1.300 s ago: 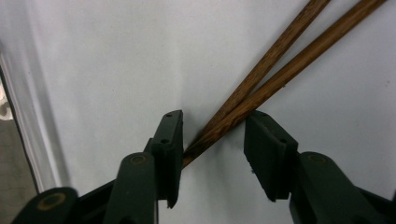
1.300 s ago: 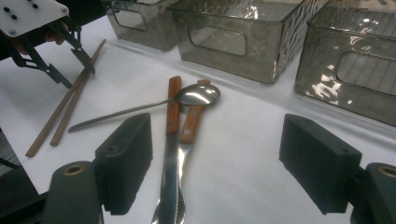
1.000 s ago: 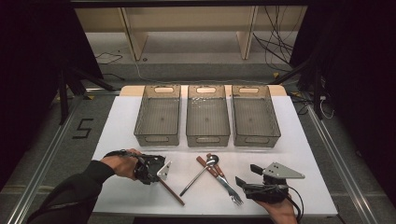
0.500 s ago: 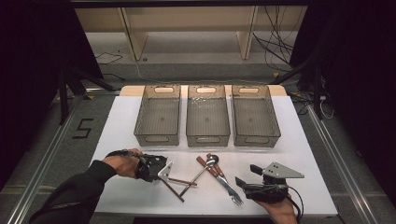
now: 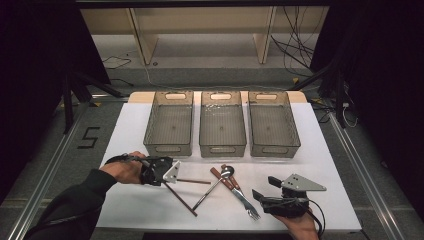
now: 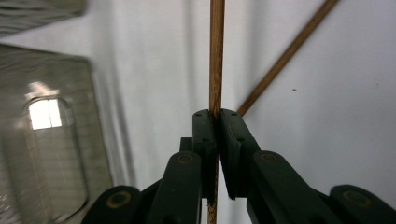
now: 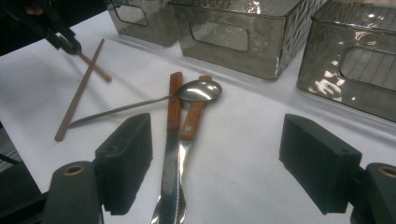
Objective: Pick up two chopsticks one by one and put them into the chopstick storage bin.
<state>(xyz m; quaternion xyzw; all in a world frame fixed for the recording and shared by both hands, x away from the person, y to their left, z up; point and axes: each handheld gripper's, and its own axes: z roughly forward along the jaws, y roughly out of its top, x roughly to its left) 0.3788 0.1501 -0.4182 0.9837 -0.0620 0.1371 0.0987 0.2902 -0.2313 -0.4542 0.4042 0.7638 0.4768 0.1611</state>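
Observation:
My left gripper (image 5: pixel 172 180) is shut on one brown chopstick (image 5: pixel 194 181), which sticks out to the right just above the white table. In the left gripper view its black jaws (image 6: pixel 217 140) pinch that chopstick (image 6: pixel 216 56) upright between them. The second chopstick (image 5: pixel 181 200) lies slanted on the table below it, also seen as the diagonal chopstick (image 6: pixel 285 53). My right gripper (image 5: pixel 261 196) rests at the front right, open, with nothing between its pads (image 7: pixel 127 158). A spoon (image 5: pixel 215 186), a wooden-handled knife (image 7: pixel 171 140) and a fork (image 5: pixel 246 201) lie crossed in front of it.
Three translucent grey bins stand in a row at the back: left bin (image 5: pixel 167 149), middle bin (image 5: pixel 222 149), right bin (image 5: pixel 274 149). The white table (image 5: pixel 125 130) has bare surface at its left and right sides. The front edge runs close under both hands.
The left gripper has risen a little with one chopstick in its jaws. That chopstick now points right, apart from the one left on the table. The right gripper has stayed put.

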